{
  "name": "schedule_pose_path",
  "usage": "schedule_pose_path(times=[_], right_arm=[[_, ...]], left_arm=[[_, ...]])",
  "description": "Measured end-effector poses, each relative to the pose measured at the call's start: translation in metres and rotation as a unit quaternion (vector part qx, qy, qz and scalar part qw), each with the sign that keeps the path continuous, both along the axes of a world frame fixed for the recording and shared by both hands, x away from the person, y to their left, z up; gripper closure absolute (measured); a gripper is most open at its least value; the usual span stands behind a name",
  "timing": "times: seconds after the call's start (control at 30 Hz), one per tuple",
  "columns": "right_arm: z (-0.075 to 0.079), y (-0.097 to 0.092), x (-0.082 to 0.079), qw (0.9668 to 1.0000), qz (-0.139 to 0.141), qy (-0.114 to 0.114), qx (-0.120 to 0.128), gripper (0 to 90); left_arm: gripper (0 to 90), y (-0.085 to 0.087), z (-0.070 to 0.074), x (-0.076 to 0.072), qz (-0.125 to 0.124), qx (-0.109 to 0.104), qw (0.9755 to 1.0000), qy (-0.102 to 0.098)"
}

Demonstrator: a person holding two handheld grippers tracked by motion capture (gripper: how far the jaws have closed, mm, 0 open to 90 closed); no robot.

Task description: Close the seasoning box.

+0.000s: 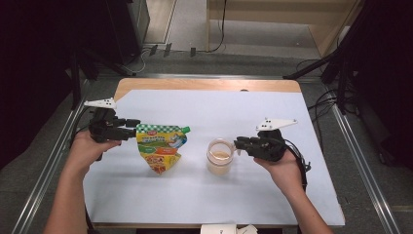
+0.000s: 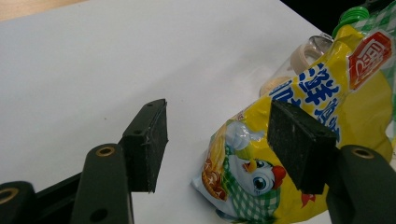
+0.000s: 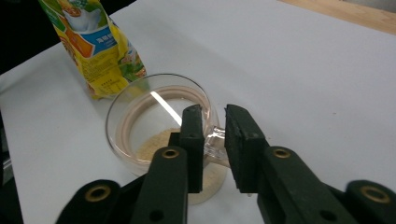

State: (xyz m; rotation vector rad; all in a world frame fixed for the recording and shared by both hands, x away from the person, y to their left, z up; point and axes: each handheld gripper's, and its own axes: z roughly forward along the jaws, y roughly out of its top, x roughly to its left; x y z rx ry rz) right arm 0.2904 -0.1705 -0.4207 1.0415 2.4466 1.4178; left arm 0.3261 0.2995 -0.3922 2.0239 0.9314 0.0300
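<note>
Pouch (image 2: 299, 154) top — beyond frame edge

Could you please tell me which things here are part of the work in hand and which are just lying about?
In use:
- glass mug, its handle between the right tongs
- yellow pouch, its top edge at the left tongs

Lying about:
- white sheet covering the table
- white papers at the table's near edge
</note>
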Motion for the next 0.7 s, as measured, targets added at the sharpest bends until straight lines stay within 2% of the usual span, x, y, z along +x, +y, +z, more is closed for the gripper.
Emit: schedule_pose_path(times=[0.23, 0.37, 0.5, 0.7], right_arm=[[-0.004, -0.007, 0.004, 0.9999, -0.010, -0.001, 0.008, 59.8], [-0.010, -0.012, 0.008, 0.9999, -0.011, 0.003, 0.012, 54.0], [-0.014, -0.016, 0.010, 0.9998, -0.006, -0.008, 0.015, 50.0], [-0.018, -0.025, 0.014, 0.9996, -0.016, -0.016, 0.016, 44.3]], left_arm=[[38.8, 0.001, 0.000, 0.000, 0.001, 0.000, 1.0000, 0.000], [38.8, 0.001, -0.001, 0.000, 0.003, 0.000, 1.0000, 0.000], [38.6, 0.002, -0.002, 0.000, 0.004, 0.002, 1.0000, 0.002], [38.5, 0.003, -0.002, 0.000, 0.005, 0.002, 1.0000, 0.001]])
